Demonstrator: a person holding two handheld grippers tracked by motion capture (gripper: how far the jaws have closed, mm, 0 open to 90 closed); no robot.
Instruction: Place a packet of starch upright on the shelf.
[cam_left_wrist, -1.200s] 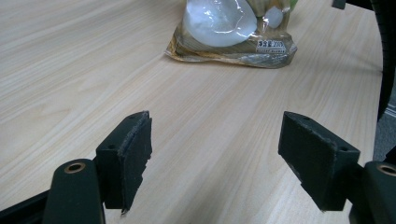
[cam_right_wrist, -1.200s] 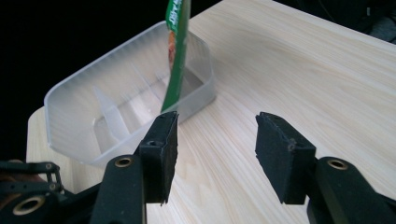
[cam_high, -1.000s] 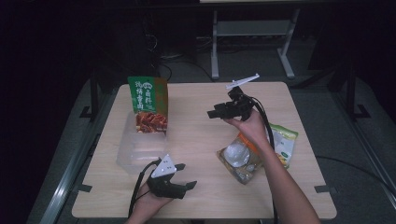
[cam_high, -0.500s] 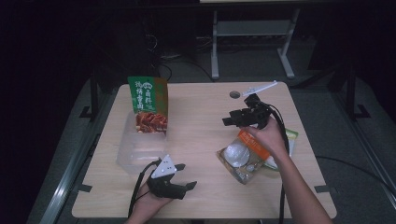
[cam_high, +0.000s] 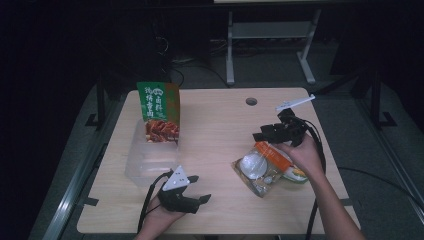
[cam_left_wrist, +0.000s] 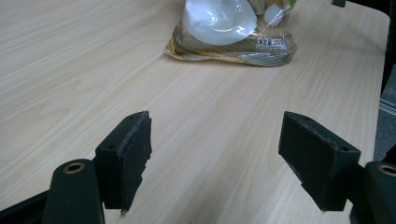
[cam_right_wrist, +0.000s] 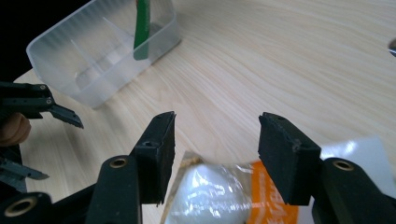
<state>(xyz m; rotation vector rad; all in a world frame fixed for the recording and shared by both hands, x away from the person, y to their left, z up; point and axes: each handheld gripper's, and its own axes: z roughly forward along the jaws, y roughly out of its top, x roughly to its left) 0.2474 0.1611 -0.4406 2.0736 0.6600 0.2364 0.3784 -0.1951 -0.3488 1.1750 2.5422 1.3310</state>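
My right tongs (cam_right_wrist: 212, 154) hover released over the snack bag (cam_high: 265, 167); left tongs (cam_left_wrist: 219, 163) gape empty. The slick film, probably air-filled, could squirt sideways if pinched off-centre.

right gripper (cam_high: 274, 133) has moved back over the snack bag (cam_high: 262, 169)

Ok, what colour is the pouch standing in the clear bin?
Green, with red food pictured low on the pouch; clearest in the high view.

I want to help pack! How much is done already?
One green snack bag already stands in the clear bin. The right gripper, jaws open, hovers over the orange snack bag, not gripping yet. That bag is left to grab and probably pack.
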